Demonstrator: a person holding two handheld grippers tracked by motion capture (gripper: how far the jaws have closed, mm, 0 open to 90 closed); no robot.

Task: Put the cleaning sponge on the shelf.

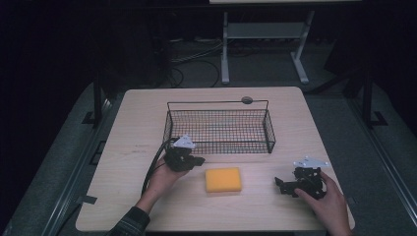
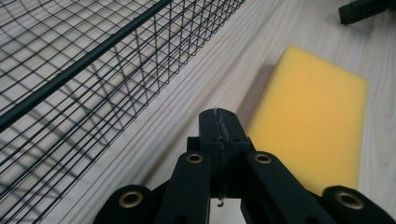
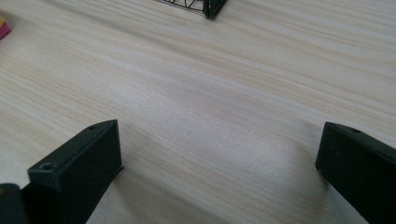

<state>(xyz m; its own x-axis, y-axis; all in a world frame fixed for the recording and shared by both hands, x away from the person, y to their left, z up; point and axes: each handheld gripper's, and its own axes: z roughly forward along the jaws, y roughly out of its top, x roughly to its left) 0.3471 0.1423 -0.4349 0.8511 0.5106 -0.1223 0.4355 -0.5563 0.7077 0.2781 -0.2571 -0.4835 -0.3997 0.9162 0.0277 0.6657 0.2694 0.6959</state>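
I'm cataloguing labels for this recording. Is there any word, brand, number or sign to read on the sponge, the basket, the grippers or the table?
None: no readable text anywhere.
Yellow sponge: plain faces.
Wire basket: bare mesh.
Left gripper, right gripper: black, unmarked.
Table: plain wood grain.

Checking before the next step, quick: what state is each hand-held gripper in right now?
Left hand-held gripper: shut, jaws pressed together, holding nothing, beside the yellow sponge.
Right hand-held gripper: open, nothing between the jaws.
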